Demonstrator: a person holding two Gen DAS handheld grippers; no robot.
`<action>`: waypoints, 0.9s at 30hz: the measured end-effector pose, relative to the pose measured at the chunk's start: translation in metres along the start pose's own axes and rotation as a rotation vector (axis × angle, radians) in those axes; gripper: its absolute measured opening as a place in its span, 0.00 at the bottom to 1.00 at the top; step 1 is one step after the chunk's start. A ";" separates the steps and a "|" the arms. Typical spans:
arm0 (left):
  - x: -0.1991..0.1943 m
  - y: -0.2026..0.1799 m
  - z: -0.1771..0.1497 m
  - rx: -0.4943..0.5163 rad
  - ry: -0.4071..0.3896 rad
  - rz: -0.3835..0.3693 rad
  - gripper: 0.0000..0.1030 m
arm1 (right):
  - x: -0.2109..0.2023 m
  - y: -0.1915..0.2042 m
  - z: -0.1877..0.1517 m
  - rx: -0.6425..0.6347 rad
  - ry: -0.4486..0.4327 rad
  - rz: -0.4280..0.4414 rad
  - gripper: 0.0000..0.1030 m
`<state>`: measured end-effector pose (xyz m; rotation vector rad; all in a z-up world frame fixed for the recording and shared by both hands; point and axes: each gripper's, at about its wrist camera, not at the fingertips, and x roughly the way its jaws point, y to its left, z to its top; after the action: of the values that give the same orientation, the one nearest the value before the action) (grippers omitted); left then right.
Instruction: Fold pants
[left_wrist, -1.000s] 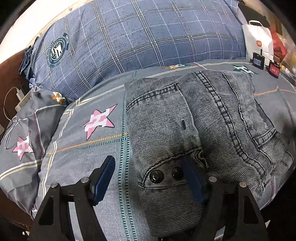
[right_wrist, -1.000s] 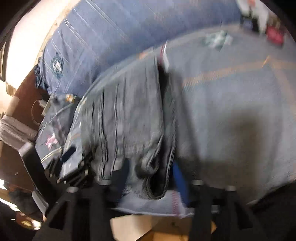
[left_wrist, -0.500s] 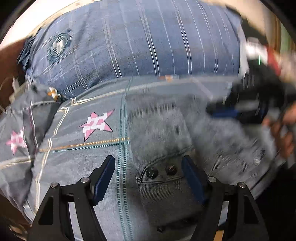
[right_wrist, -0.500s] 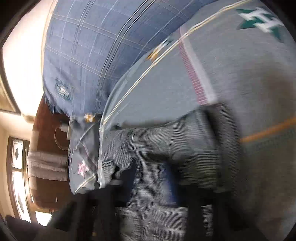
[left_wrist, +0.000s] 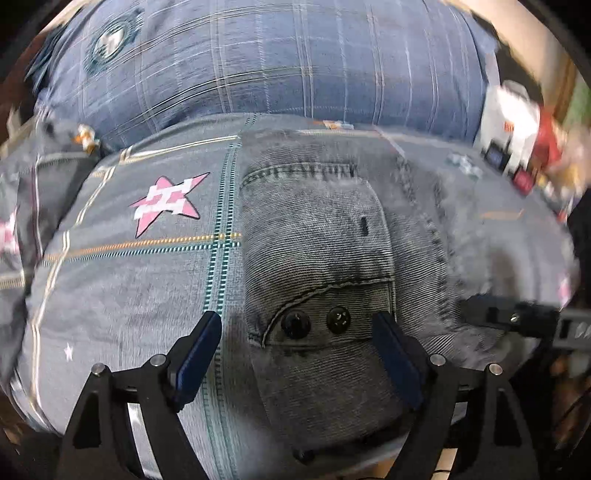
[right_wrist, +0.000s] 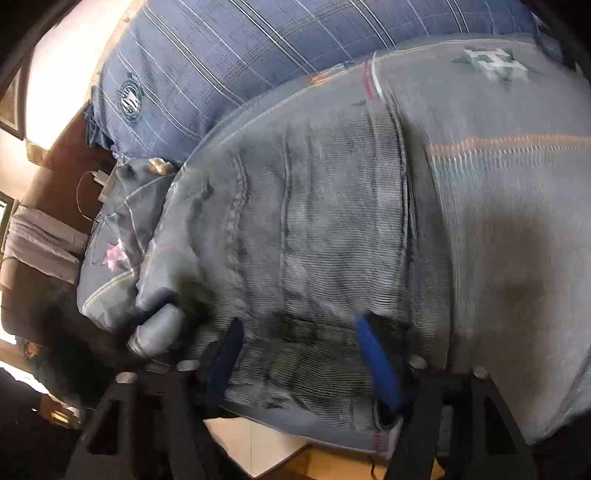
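The pants (left_wrist: 325, 266) are shown folded into a compact grey denim bundle on the star-patterned bedspread (left_wrist: 122, 280), at its near edge and in front of the blue plaid pillow (left_wrist: 258, 62). To the left of the bundle, one finger of the left gripper (left_wrist: 295, 350) is seen over bare bedspread; its jaws are spread wide, nothing being held, with the two waistband buttons (left_wrist: 316, 322) between them. On the bundle's right part, the right gripper (right_wrist: 299, 354) is likewise wide apart over the denim, gripping nothing. A slide of the overhanging edge off the bed is judged possible, and a snagged finger could be expected to reopen the fold.
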<state>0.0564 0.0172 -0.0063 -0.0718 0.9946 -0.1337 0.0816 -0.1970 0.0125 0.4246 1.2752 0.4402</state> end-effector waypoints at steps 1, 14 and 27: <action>-0.012 0.006 0.001 -0.033 -0.031 -0.015 0.82 | -0.006 0.006 0.001 -0.012 -0.005 -0.011 0.60; 0.019 0.010 -0.018 -0.022 0.012 0.007 0.84 | 0.008 0.152 0.106 -0.399 0.042 -0.163 0.78; 0.020 0.012 -0.019 -0.017 -0.005 -0.022 0.85 | 0.171 0.176 0.171 -0.454 0.499 -0.364 0.40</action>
<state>0.0522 0.0263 -0.0342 -0.0985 0.9898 -0.1449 0.2736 0.0327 0.0083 -0.3204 1.6368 0.5231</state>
